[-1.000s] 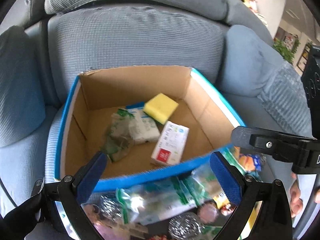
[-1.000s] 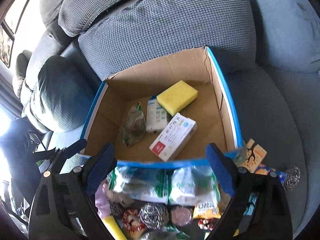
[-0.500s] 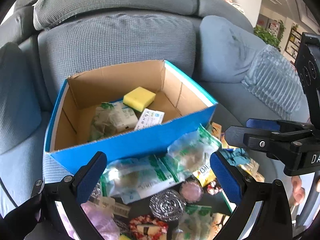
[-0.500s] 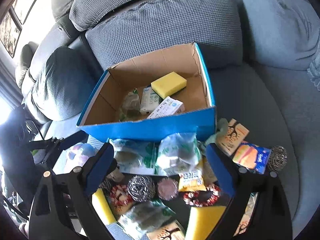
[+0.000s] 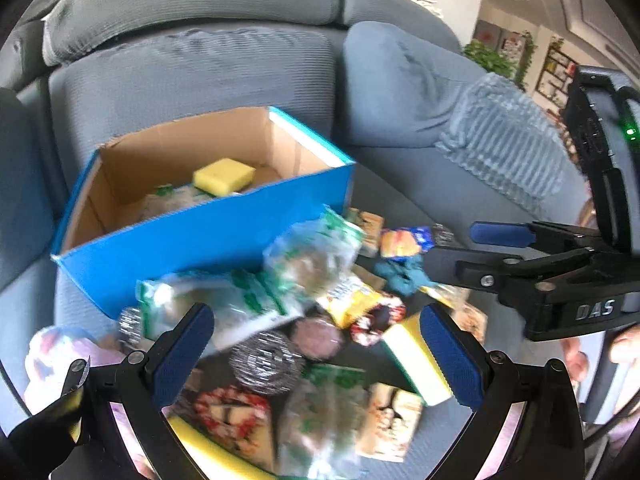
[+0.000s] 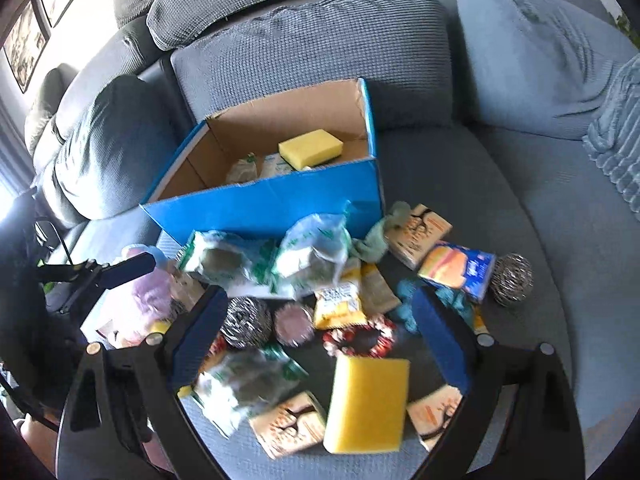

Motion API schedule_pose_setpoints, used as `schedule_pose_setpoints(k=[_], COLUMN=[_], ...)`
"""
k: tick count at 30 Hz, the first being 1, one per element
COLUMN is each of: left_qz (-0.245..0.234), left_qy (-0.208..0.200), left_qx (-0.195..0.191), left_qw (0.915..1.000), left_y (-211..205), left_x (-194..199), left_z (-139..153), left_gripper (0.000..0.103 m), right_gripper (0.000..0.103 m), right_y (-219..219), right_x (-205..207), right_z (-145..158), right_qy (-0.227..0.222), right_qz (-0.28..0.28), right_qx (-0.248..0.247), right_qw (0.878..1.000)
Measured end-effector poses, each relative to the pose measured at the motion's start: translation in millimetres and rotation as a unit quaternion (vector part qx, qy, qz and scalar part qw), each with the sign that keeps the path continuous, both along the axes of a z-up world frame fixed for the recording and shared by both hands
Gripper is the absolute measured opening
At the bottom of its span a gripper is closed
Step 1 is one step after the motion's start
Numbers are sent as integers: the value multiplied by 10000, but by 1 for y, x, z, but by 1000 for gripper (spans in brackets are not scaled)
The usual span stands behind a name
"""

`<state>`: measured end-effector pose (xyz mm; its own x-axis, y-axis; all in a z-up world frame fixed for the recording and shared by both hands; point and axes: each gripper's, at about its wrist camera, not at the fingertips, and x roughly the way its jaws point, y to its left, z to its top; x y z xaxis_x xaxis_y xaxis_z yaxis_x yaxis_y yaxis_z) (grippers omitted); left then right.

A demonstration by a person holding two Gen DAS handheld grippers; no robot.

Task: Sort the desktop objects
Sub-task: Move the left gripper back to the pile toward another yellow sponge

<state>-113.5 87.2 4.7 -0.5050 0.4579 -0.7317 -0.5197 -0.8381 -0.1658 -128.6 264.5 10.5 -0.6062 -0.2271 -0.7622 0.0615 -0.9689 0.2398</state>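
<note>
right now your left gripper hangs wide open and holds nothing, over a steel scourer. your right gripper is spread just as wide, empty, above a loose yellow sponge and a red-and-white ring. beyond the heap sits the blue box on the grey sofa, another yellow sponge inside it.

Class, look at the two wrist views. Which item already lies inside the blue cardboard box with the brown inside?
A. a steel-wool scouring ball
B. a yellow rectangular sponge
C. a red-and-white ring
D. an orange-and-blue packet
B: a yellow rectangular sponge lies inside the blue cardboard box, while the scouring balls, ring and orange-and-blue packet lie outside, in front of it.
</note>
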Motion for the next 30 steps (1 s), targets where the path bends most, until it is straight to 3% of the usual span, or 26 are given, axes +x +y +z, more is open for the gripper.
schedule_pose_setpoints(k=[10,30], left_qz=[-285,-680], left_qy=[-223,-623], left_qx=[186,315], left_qw=[9992,9952], left_y=[24,66], left_x=[27,45], left_z=[-18,-42], left_gripper=[102,102], right_gripper=[94,94], right_y=[8,21], right_x=[31,45], right_z=[-13,-45], right_qy=[87,-182], right_qz=[-27,-178], right_qx=[221,-43], right_qw=[9997,9997])
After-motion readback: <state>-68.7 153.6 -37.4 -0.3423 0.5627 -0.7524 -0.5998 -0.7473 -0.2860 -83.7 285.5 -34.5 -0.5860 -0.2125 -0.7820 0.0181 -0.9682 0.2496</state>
